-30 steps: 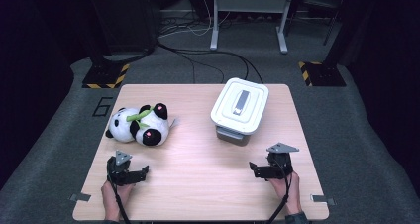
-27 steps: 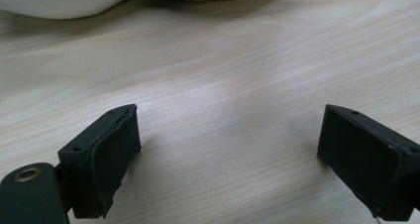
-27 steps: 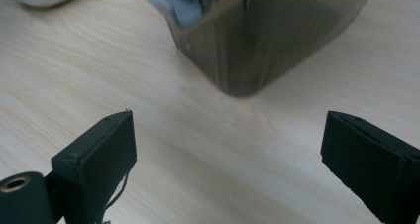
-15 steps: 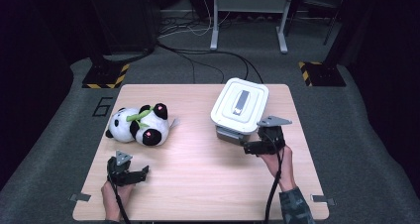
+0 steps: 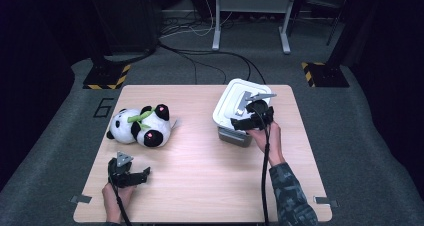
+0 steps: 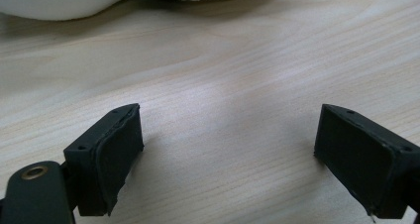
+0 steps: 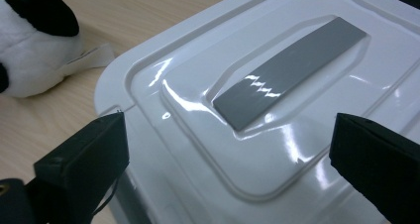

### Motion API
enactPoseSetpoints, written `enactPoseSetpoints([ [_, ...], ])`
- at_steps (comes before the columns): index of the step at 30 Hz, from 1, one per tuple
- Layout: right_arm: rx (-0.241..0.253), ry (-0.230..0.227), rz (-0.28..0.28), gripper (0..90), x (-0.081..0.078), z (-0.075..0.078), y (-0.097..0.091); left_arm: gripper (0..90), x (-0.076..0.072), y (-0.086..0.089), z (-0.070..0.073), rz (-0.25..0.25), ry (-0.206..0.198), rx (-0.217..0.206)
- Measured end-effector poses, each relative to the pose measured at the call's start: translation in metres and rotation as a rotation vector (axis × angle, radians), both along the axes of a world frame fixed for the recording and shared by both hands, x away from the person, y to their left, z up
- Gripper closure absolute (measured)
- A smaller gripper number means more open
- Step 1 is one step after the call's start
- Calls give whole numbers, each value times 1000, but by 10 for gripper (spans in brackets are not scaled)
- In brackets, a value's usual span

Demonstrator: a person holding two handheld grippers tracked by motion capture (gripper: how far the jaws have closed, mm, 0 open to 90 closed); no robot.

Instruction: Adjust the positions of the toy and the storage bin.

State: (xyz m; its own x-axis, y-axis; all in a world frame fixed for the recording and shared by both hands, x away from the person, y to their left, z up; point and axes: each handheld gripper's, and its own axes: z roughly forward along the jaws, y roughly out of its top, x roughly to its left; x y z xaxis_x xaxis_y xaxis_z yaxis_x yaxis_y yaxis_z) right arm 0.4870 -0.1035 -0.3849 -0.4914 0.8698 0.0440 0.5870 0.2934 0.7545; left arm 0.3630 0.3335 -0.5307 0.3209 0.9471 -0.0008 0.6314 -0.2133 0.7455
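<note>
Lidded white storage box (image 5: 235, 111) right of centre in the high view, contents hidden. Grey lid handle (image 7: 289, 70) just beyond right gripper (image 7: 223, 169), jaws wide, just opened further, nothing gripped.

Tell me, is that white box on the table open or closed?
Closed. The white lid sits flat on the box, its grey handle lying level on top, and the right gripper hovers over it with jaws apart, not gripping.
</note>
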Motion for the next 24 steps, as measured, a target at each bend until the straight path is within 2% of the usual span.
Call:
enactPoseSetpoints([
  [1, -6, 11, -18, 53, 10, -2, 3, 112, 0, 0, 0, 0, 0, 0],
  [3, -9, 29, -36, 105, 19, -3, 5, 112, 0, 0, 0, 0, 0, -1],
  [8, -13, 41, -87, 175, 31, -4, 8, 114, 0, 0, 0, -1, 1, 0],
  [10, -26, 26, -112, 242, 35, -4, 8, 114, 0, 0, 0, -1, 0, -1],
  [13, -47, 13, -148, 281, 37, -4, 8, 114, 0, 0, 0, -1, 0, -1],
  [15, -55, 1, -150, 332, 39, -4, 9, 115, 0, 0, 0, -1, 0, -1],
  [17, -60, -2, -152, 346, 39, -4, 11, 114, 0, 0, 0, -1, 0, -1],
  [18, -82, -12, -149, 409, 39, -5, 15, 115, 0, 0, 0, -1, 0, -1],
  [24, -57, 3, -148, 439, 41, -6, 16, 115, 0, 0, 0, -1, 0, -1],
])
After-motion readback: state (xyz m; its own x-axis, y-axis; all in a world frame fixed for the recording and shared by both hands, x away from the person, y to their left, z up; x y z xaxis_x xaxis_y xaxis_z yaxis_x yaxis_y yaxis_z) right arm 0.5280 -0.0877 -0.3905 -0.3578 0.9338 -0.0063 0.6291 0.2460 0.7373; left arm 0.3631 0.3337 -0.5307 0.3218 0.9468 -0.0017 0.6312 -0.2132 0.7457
